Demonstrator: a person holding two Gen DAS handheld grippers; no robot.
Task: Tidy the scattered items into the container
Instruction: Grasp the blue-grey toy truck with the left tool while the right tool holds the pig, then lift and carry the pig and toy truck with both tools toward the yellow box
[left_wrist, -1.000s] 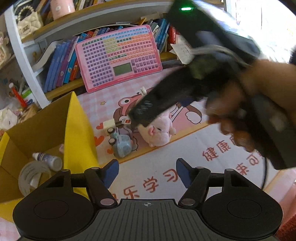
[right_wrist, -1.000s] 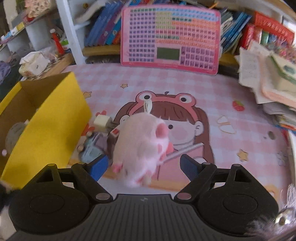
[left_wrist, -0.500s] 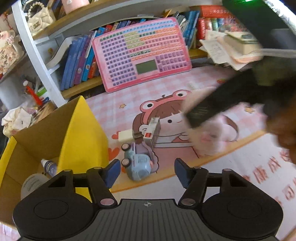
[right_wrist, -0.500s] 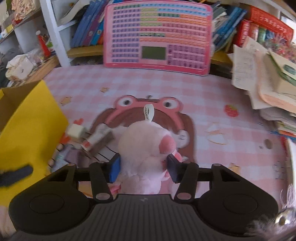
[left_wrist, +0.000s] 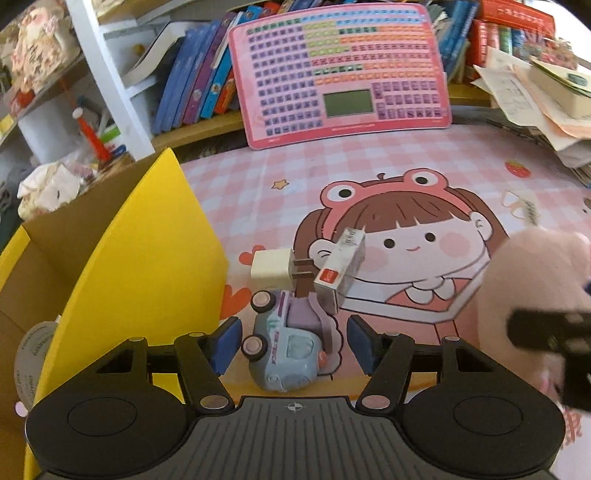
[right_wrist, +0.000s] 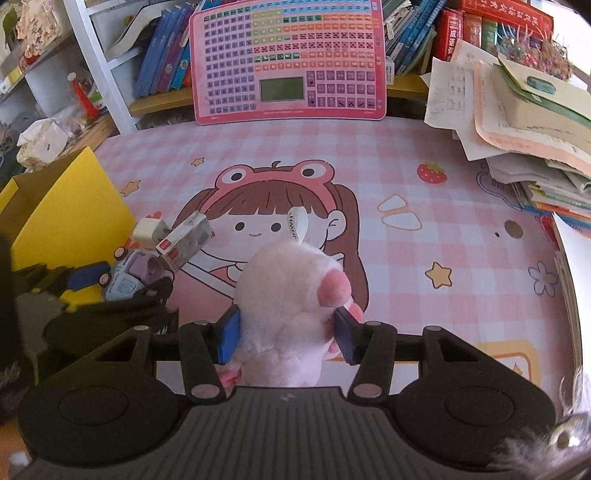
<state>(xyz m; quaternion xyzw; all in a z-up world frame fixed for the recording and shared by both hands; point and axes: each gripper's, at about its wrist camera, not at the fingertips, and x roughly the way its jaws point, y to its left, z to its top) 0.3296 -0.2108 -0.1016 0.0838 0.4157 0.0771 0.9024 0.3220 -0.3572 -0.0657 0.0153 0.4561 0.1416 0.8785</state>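
Right gripper (right_wrist: 286, 332): clenched on the pink plush pig (right_wrist: 291, 314); both blue pads press into its sides. The pig sits between the fingers, upright, with a white tag loop (right_wrist: 297, 223) standing off its top. Whether it rests on the mat or is lifted off it cannot be told. In the left wrist view the pig (left_wrist: 532, 295) shows blurred at the right edge.

Left gripper (left_wrist: 291, 341): released, jaws spread wide, with the pale blue toy car (left_wrist: 286, 347) lying between the 2 pads, neither pad touching it. Seen from the right wrist view, this gripper (right_wrist: 122, 282) straddles the car (right_wrist: 127, 277) at the left.

White charger plug (left_wrist: 271, 267): on the mat just beyond the car, prongs pointing right.

Small white carton (left_wrist: 341, 267): red end label, tilted, just right of the plug, leaning over the car's far end.

Yellow cardboard box (left_wrist: 147, 266): open, left of the car and near it; a round white item (left_wrist: 33, 354) lies inside.

Pink cartoon mat (right_wrist: 406, 177): carries all loose items.

Pink keyboard toy (right_wrist: 288, 59): leaning against the bookshelf at the back.
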